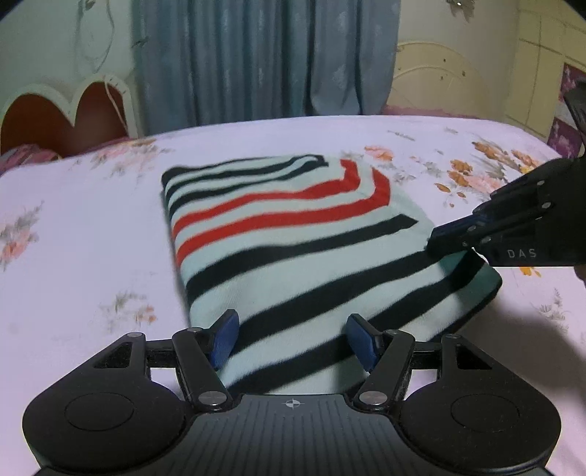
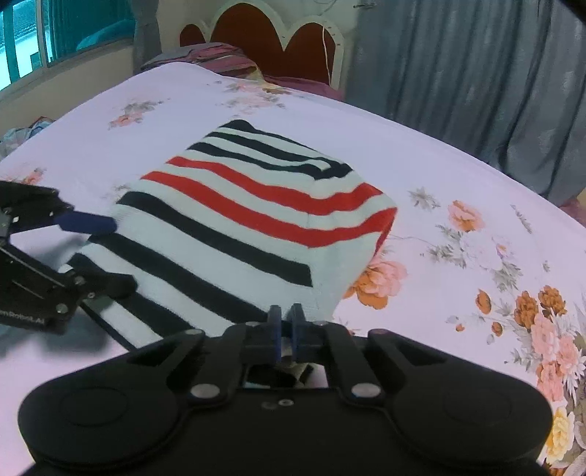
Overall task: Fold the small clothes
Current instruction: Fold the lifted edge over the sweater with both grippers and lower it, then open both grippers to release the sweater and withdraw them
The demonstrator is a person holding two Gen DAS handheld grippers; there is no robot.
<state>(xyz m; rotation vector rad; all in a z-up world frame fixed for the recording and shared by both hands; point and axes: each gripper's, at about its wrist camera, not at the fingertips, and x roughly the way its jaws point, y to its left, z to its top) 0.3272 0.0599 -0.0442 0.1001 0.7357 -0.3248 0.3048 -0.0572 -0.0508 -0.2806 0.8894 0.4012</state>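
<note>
A small striped sweater, pale green with black and red stripes, lies folded into a rough rectangle on the bed; it also shows in the right wrist view. My left gripper is open, its blue pads spread over the sweater's near edge. It shows from the side in the right wrist view, one finger above the cloth and one below. My right gripper is shut on the sweater's near edge, cloth bunched behind the pads. In the left wrist view the right gripper sits at the sweater's right edge.
The bed carries a pale pink floral sheet. A white and red scalloped headboard with a dark red pillow stands at one end. Grey curtains hang behind. A window is at the far left.
</note>
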